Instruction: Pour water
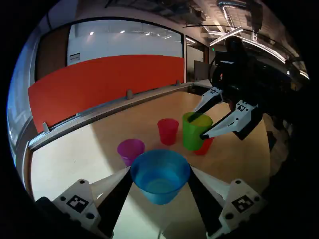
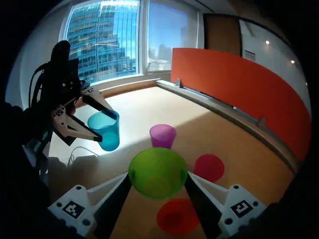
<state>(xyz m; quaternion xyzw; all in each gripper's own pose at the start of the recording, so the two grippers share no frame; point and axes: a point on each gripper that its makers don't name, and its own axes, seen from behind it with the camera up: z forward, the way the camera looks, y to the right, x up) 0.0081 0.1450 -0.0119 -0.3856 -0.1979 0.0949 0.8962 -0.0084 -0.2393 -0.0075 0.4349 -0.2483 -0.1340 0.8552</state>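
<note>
My left gripper is shut on a blue cup with some water at its bottom, held above the wooden table. From the right gripper view the same blue cup hangs at the left between that gripper's fingers. My right gripper is shut on a green cup, held upright above the table; the green cup is at centre right in the left gripper view, clamped by the right gripper. A purple cup, a red-pink cup and an orange-red cup stand on the table.
An orange partition runs along the table's far edge on a metal rail. Large windows lie beyond the other end. A white cable lies on the table near the blue cup.
</note>
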